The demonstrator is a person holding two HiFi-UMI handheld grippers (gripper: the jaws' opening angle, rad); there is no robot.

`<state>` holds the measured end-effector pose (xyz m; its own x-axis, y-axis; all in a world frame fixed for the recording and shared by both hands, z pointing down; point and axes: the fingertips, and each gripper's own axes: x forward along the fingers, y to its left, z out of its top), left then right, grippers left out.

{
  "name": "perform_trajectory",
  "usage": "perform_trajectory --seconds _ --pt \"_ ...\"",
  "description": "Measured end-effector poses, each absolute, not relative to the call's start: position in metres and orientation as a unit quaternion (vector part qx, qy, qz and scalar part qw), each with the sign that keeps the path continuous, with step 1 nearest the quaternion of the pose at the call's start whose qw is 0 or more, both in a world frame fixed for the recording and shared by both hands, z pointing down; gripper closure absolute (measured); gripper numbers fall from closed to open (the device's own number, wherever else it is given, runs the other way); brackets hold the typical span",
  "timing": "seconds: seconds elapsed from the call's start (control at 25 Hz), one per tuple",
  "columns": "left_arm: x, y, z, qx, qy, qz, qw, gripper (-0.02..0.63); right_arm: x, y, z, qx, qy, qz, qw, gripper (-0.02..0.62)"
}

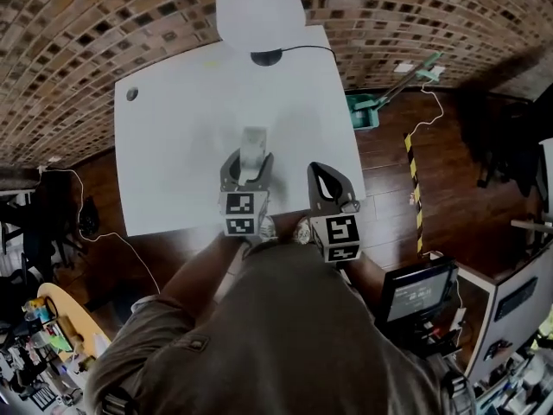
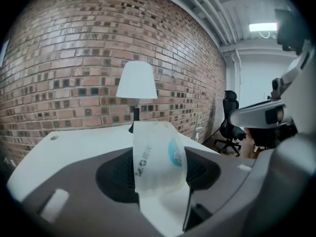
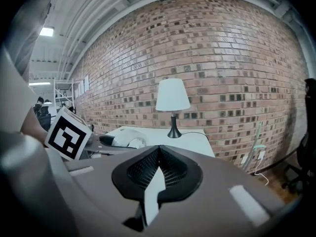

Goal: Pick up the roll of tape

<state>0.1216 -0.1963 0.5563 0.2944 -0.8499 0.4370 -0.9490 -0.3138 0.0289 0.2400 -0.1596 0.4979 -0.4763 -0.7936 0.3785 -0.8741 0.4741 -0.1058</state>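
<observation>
The roll of tape is a pale, wide roll with a blue mark on its side. It stands on edge between the jaws of my left gripper, over the near part of the white table. In the left gripper view the tape roll fills the gap, and the left gripper is shut on it, both pads pressing its flat sides. My right gripper hangs just to the right, over the table's front edge. Its jaws are shut with nothing between them.
A white-shaded lamp with a black base and cable stands at the table's far edge against the brick wall. A cable hole marks the far left corner. On the wooden floor to the right are a teal dustpan and a monitor.
</observation>
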Motion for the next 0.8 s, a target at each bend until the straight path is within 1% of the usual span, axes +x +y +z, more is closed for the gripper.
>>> perform_trajectory --seconds 0.16,0.56,0.8 --pt "0.102 -0.186 0.53 0.791 -0.578 0.157 0.126 0.364 0.227 -0.161 0.489 0.486 -0.854 0.131 0.133 0.584" --pt "0.057 -0.165 0.46 0.786 -0.603 0.1 0.091 0.364 0.194 -0.169 0.438 0.481 -0.869 0.08 0.085 0.584" --pt "0.038 -0.148 0.437 0.779 -0.616 0.073 0.09 0.364 0.176 -0.168 0.419 0.467 -0.879 0.064 0.075 0.584"
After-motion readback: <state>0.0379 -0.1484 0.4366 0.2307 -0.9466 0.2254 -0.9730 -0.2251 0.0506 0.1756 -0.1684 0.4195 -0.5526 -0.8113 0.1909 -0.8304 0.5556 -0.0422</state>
